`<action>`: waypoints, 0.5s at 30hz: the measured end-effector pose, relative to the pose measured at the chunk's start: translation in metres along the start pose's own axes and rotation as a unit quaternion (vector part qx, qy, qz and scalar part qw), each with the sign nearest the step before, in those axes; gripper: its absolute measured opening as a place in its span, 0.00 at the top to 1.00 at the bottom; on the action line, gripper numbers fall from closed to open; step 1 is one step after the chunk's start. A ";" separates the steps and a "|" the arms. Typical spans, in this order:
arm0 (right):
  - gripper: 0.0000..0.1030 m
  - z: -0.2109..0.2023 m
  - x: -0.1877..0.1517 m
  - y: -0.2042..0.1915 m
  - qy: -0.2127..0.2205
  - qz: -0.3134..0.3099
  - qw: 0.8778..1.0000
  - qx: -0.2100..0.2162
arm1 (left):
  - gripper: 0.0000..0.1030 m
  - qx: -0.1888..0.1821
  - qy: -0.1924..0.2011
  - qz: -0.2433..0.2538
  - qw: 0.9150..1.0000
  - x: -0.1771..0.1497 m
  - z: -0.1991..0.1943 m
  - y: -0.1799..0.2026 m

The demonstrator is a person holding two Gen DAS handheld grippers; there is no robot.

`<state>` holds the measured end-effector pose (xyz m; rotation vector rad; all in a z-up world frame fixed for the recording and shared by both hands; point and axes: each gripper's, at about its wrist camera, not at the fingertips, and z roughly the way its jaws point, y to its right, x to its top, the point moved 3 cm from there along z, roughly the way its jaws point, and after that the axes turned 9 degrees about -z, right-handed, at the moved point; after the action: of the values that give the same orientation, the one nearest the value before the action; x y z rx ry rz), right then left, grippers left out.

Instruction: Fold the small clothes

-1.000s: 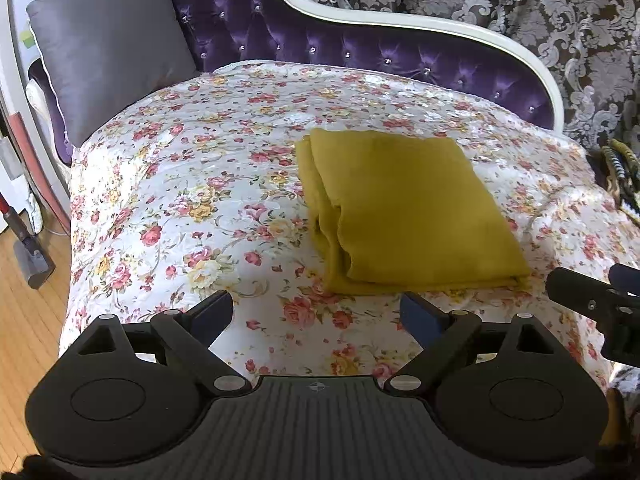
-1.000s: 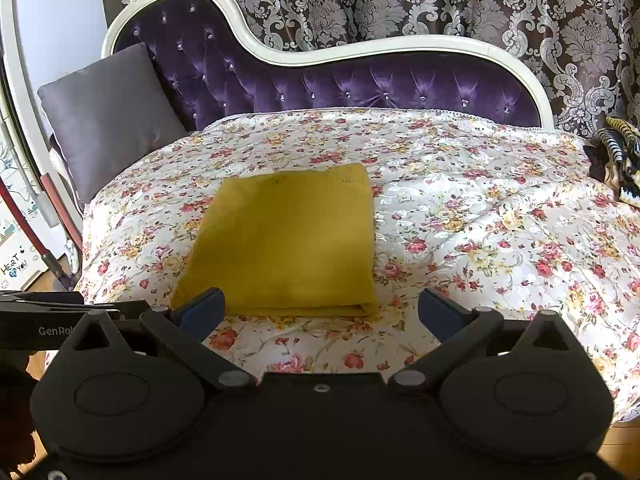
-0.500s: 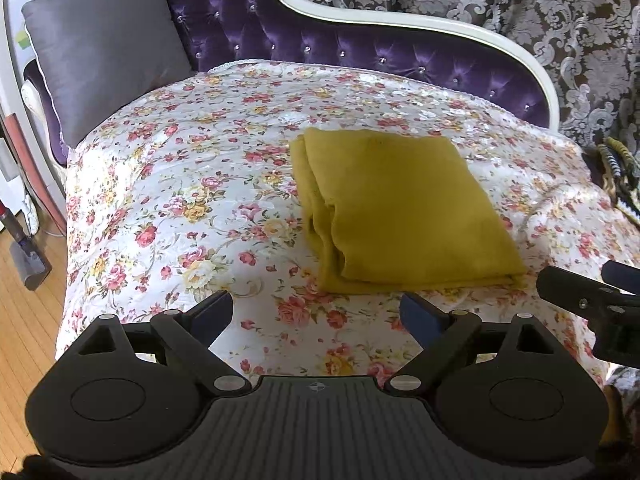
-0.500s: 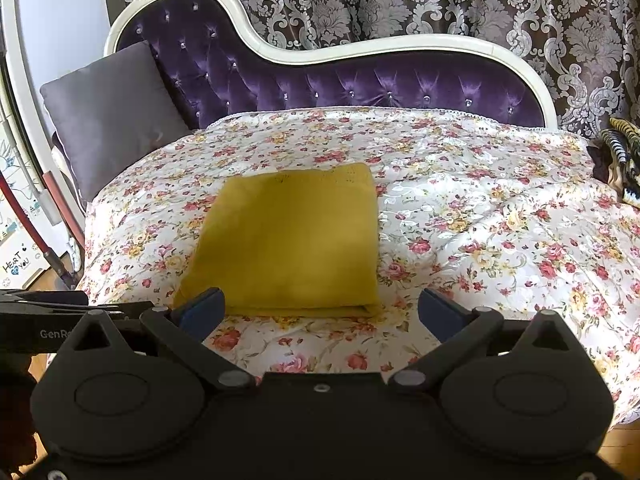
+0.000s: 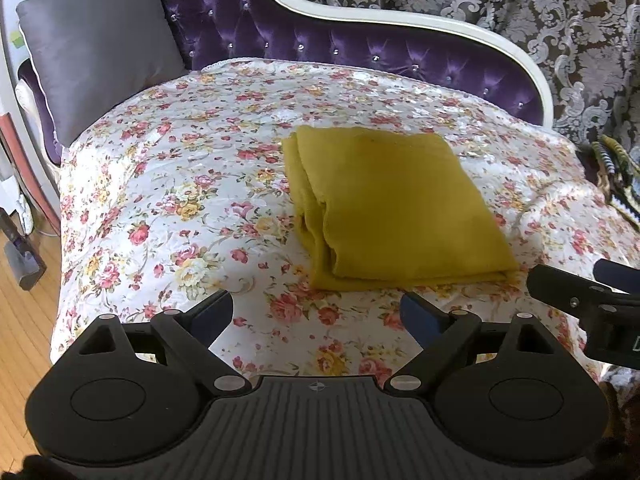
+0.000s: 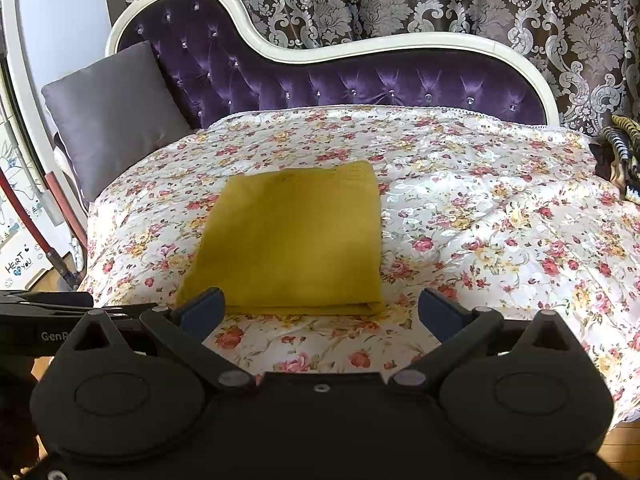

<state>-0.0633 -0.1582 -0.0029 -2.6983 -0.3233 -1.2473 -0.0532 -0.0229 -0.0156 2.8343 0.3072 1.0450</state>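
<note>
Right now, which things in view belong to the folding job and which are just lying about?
Job: folded mustard-yellow garment; floral bedspread under it; left gripper, right gripper, both open.

Lying about: grey cushion; striped fabric at right edge.

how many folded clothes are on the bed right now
1: a folded mustard-yellow garment lies mid-bed on the floral cover. Some striped fabric sits off the right edge; what it is cannot be told.

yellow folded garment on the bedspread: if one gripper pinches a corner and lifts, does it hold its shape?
Probably not. The yellow garment is soft cloth, its stacked layers loose along the side edge, so a corner lift would likely unfold it. It looks light, so easy to raise. Pushed across the floral bedspread, it would probably bunch rather than slide whole.
</note>
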 end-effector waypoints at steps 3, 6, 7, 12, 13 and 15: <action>0.01 0.000 0.000 0.001 0.001 0.000 1.000 -0.001 | 0.12 -0.006 -0.002 0.003 1.000 -0.001 0.000 0.002; 0.01 0.000 -0.001 0.000 0.000 0.001 1.000 -0.001 | 0.12 -0.015 -0.006 0.007 1.000 -0.002 0.000 0.005; 0.01 0.000 -0.001 -0.001 0.000 0.001 1.000 -0.001 | 0.12 -0.020 -0.008 0.009 1.000 -0.003 0.000 0.006; 0.01 0.001 -0.003 -0.001 -0.001 0.003 1.000 -0.002 | 0.12 -0.034 -0.017 0.015 0.999 -0.005 0.001 0.010; 0.01 0.001 -0.003 -0.001 -0.001 0.003 1.000 -0.002 | 0.12 -0.035 -0.018 0.015 0.999 -0.006 0.002 0.011; 0.01 0.001 -0.003 0.004 -0.001 0.004 1.000 -0.001 | 0.12 -0.037 -0.020 0.015 0.999 -0.006 0.002 0.012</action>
<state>-0.0634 -0.1618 -0.0058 -2.7001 -0.3130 -1.2422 -0.0546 -0.0359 -0.0191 2.7980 0.2190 0.9831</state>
